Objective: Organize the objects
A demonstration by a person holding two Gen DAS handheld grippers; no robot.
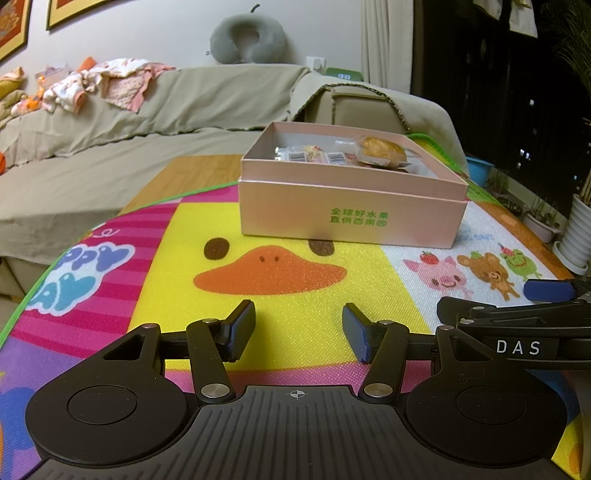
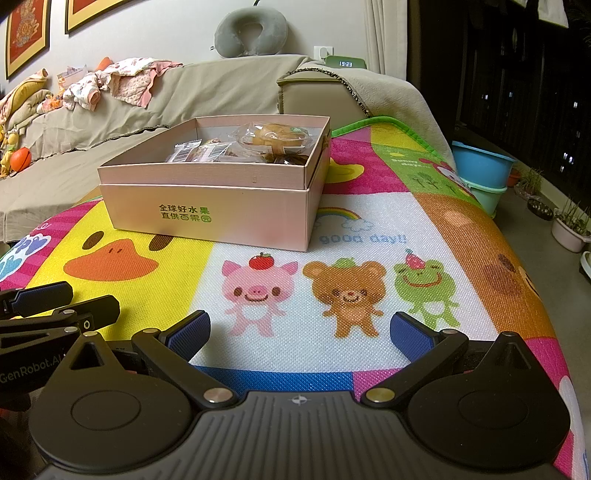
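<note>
The box point(image 1: 351, 206) sits on the worktop mat point(image 1: 295, 288) ahead of both my empty, parted tongs, right-forward of left tongs point(image 1: 299, 332), left-forward of right tongs point(image 2: 301, 334), neither clearly nearer

My left camera sits low over the play mat point(image 1: 295, 280), looking forward along my left tool point(image 1: 298, 332) straight at the pink box point(image 1: 351, 218), which stands near and a little right of centre. My right camera rides just as low, set off to the right, so the same box point(image 2: 210, 218) falls left of centre and shows its right side wall. Both face the sofa point(image 1: 110, 155) and the wall behind. Both views share the box, the mat's duck and animal prints, the neck pillow point(image 2: 251, 31) and each other's tool at the inner edge.
</note>
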